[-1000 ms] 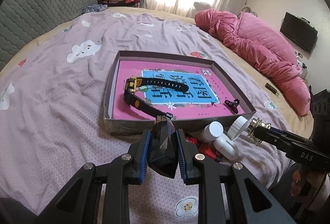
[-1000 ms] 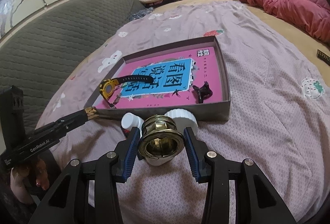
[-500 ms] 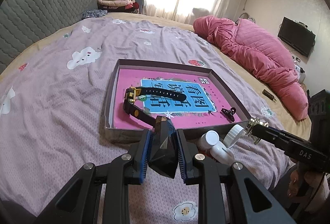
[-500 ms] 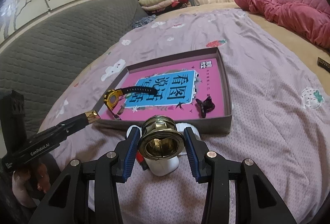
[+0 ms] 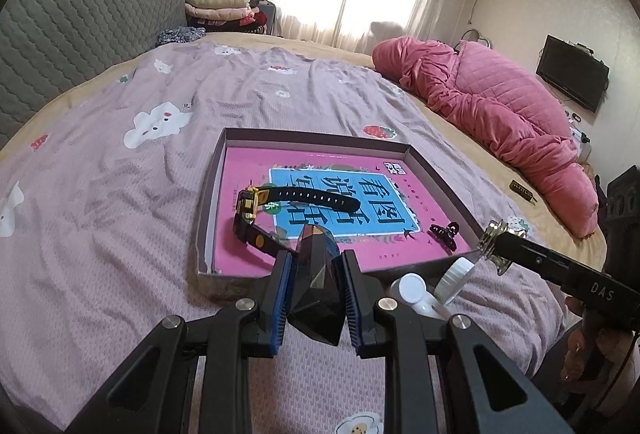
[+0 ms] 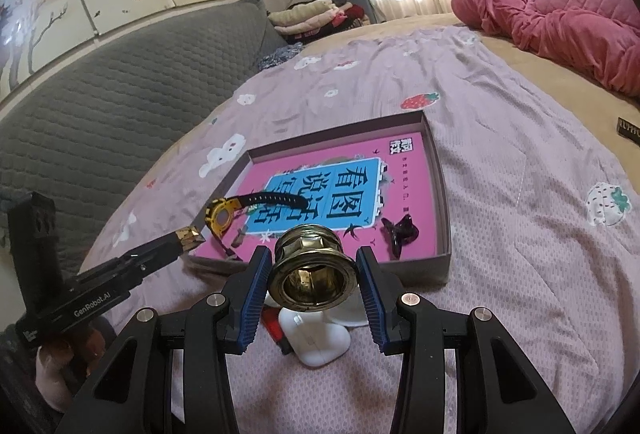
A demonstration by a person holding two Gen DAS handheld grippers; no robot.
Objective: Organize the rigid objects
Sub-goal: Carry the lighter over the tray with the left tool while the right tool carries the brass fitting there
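My left gripper (image 5: 316, 276) is shut on a dark faceted block (image 5: 316, 286), held above the near wall of a shallow box (image 5: 208, 194) with a pink book cover inside. In the box lie a black and yellow watch (image 5: 256, 210) and a black hair clip (image 5: 444, 234). My right gripper (image 6: 312, 276) is shut on a brass ring-shaped piece (image 6: 310, 270), near the box's (image 6: 438, 170) front right corner; this gripper also shows in the left wrist view (image 5: 496, 246). The watch (image 6: 224, 214) and clip (image 6: 400, 230) show in the right wrist view too.
White bottles and a cap (image 5: 416, 290) and a red item (image 6: 272, 326) lie on the purple bedspread (image 5: 100, 194) in front of the box. A pink quilt (image 5: 500, 114) is heaped at the far right. A grey padded headboard (image 6: 100, 82) runs along the left.
Both grippers have risen and moved slightly forward toward the box, each still holding its object. The things in the box have not moved.
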